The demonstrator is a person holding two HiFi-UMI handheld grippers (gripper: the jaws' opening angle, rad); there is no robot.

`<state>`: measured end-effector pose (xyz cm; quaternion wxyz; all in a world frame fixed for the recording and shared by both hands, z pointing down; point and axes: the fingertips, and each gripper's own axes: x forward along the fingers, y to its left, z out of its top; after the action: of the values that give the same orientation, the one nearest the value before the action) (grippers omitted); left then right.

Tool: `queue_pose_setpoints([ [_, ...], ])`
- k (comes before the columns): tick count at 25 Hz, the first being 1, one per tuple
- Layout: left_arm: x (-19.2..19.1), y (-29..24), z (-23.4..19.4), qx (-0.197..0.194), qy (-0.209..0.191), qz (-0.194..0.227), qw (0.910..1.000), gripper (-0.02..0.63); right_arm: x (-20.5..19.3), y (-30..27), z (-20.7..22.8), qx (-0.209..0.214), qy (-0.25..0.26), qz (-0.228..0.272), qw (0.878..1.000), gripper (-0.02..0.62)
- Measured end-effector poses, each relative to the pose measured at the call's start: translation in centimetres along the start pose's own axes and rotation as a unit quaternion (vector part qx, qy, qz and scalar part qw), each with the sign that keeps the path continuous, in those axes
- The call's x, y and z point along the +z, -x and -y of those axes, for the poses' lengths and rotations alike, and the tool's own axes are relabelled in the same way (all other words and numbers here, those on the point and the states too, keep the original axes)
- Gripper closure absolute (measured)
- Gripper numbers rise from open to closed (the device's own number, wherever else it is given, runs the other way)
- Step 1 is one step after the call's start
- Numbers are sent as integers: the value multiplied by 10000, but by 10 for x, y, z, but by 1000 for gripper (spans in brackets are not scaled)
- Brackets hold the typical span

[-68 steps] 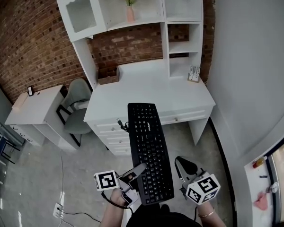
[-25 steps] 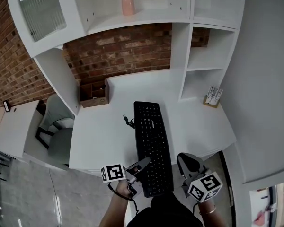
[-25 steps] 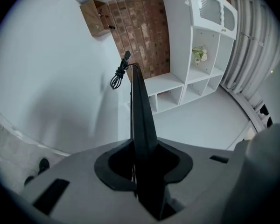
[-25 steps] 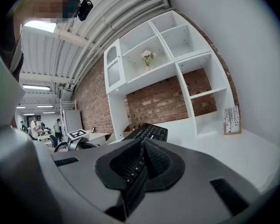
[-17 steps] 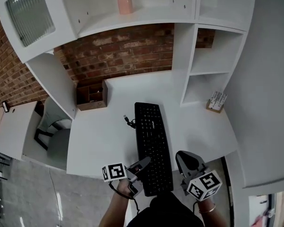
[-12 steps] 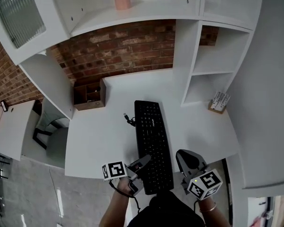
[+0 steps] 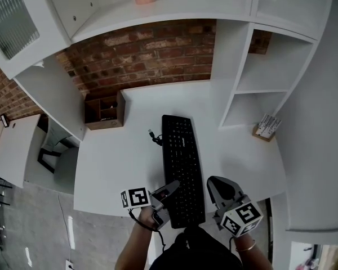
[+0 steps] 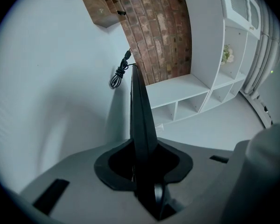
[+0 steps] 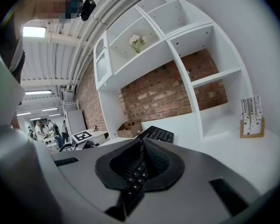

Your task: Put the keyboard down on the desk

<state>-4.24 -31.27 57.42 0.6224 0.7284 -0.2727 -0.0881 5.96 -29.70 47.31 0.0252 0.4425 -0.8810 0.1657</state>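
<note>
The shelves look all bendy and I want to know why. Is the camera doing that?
Right gripper view: yes, its wide lens curves the shelves and darkens the corners. Head view: shelves bow too. Left gripper view: the keyboard throws a soft shadow on the desk.

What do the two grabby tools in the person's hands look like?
Each one is a chunky grey shell with black inner pads. The left tool carries a white cube printed with black square markers, and a black cable loops under it. The right tool has a matching cube. A thin bracelet circles the right wrist.
</note>
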Motion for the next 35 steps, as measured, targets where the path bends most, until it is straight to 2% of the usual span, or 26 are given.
queue_pose_setpoints([
  [18,20,-24,-21,269,107,91,9995,506,-6,-23,24,233,-248,-124,9993,589],
  [35,24,-28,-40,813,-55,9,9967,495,-13,-34,16,278,-141,-300,9991,589],
])
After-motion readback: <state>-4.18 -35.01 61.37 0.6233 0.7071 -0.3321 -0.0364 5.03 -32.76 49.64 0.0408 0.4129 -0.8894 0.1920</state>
